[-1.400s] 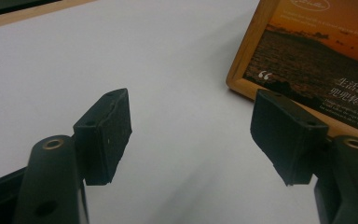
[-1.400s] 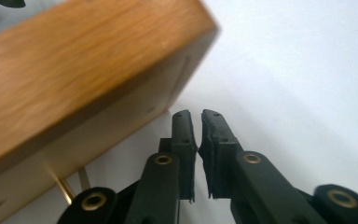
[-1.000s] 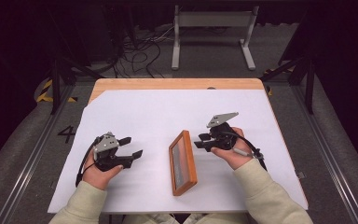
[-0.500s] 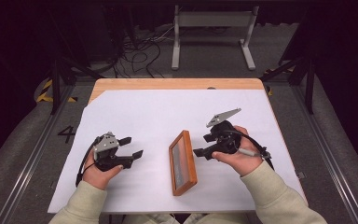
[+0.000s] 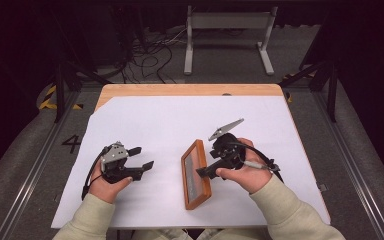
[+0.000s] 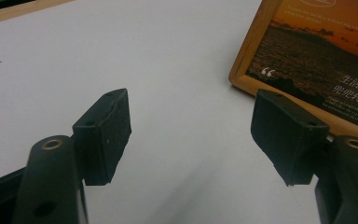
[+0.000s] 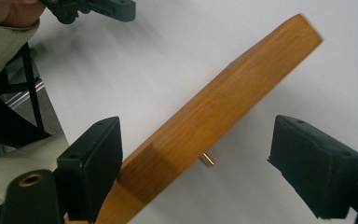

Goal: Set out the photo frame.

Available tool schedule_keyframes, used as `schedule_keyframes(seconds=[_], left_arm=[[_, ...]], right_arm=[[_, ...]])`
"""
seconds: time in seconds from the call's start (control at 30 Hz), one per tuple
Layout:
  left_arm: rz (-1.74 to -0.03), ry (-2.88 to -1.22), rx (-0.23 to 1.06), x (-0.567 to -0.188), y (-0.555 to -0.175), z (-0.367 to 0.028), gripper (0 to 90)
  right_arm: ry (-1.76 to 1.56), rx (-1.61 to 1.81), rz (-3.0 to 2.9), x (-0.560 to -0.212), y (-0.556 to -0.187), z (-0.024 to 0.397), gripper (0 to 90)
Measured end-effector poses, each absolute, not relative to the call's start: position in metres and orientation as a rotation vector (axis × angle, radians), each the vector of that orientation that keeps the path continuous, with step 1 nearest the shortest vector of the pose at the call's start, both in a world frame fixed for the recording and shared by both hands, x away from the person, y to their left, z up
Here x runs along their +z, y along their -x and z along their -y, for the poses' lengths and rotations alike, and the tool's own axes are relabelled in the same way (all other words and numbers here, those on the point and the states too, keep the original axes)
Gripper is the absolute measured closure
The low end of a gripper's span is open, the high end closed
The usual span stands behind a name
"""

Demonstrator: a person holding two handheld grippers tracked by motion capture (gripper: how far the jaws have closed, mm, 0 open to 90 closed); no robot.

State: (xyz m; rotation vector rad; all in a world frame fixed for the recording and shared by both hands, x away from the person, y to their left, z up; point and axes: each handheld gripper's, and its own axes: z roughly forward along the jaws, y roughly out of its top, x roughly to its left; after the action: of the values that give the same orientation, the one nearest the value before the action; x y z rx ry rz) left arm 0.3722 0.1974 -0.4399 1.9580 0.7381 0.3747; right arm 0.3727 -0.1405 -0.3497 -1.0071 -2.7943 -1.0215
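A wooden picture frame point(image 5: 196, 175) with a sunset print point(image 6: 317, 46) rests on the white table cover, its picture side turned toward my left gripper. My right gripper point(image 5: 207, 162) is at the frame's right edge, and its jaws have just been opening. In the right gripper view the wooden edge point(image 7: 223, 107) runs slantwise between the spread pads point(image 7: 93, 158), close to the left one, with a small brass peg point(image 7: 208, 159) under it. My left gripper point(image 5: 141, 157) stands open to the left of the frame with bare paper between its pads point(image 6: 105, 133).
White paper point(image 5: 170, 125) covers a wooden table point(image 5: 190, 90), whose far edge is bare. A metal stand point(image 5: 227, 35) and cables point(image 5: 150, 50) sit on the floor beyond. Dark floor runs along both sides of the table.
My right gripper's jaws have spread apart, and the hand has shifted slightly toward the near edge and tipped up. The frame and the left gripper have stayed put.
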Motion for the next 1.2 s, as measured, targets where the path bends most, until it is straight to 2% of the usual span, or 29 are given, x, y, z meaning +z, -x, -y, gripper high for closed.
schedule_keyframes(seconds=[0.47, 0.8, 1.1, 1.2], left_arm=[[-0.730, -1.957, 0.377, -0.440, -0.371, -0.197, 32.3], [-0.728, -1.963, 0.364, -0.440, -0.371, -0.196, 34.0], [-0.727, -1.963, 0.351, -0.440, -0.370, -0.195, 35.9], [-0.726, -1.965, 0.338, -0.440, -0.370, -0.195, 37.6]], right_arm=[[1.009, -0.890, 2.763, -0.378, -0.380, 0.115, 22.2], [0.999, -0.823, 2.783, -0.384, -0.380, 0.107, 27.4], [1.046, -0.798, 2.770, -0.382, -0.378, 0.108, 38.1], [1.044, -0.792, 2.778, -0.379, -0.378, 0.109, 47.3]])
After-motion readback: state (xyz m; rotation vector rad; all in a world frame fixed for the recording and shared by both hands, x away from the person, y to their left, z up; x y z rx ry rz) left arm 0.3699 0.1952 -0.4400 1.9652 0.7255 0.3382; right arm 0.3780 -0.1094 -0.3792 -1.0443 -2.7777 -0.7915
